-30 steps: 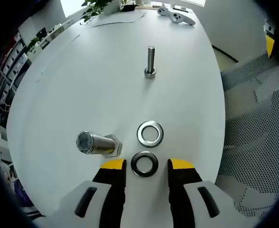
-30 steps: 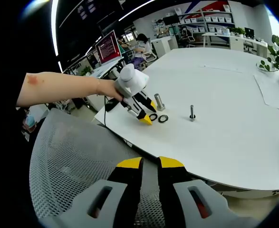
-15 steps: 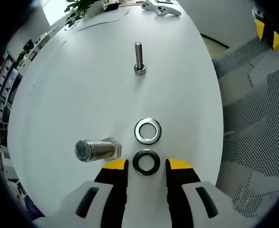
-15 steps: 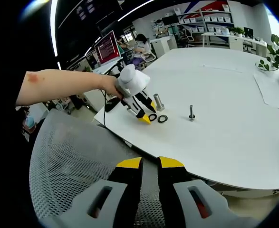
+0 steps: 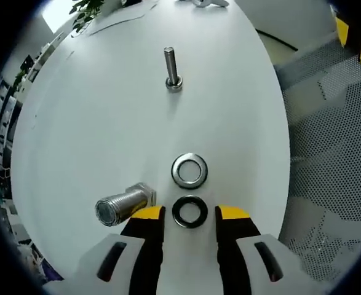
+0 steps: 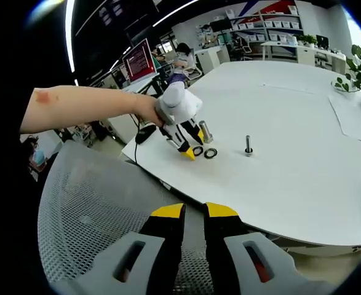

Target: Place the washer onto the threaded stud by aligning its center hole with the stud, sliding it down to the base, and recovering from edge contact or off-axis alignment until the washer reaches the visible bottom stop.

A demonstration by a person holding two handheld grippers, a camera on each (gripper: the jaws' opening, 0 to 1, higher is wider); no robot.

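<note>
In the left gripper view a dark washer (image 5: 189, 211) lies flat on the white table (image 5: 94, 123), between the yellow tips of my open left gripper (image 5: 189, 215). A shiny silver washer (image 5: 189, 170) lies just beyond it. The slim threaded stud (image 5: 171, 66) stands upright farther off. A thick hex bolt (image 5: 122, 204) stands beside the left jaw. In the right gripper view my right gripper (image 6: 193, 214) hangs over a mesh chair with its jaws nearly together and nothing between them. The left gripper (image 6: 189, 150), both washers (image 6: 205, 152) and the stud (image 6: 248, 146) show there, far off.
The table edge runs just right of the washers, with a mesh chair (image 5: 334, 153) beyond it. A game controller (image 5: 208, 2), papers and a plant (image 5: 85, 9) lie at the table's far end. A person's bare arm (image 6: 75, 110) holds the left gripper. Office desks and shelves stand behind.
The left gripper has tipped to look more steeply down at the table and closed in slightly on the dark washer. The right gripper has stayed put.
</note>
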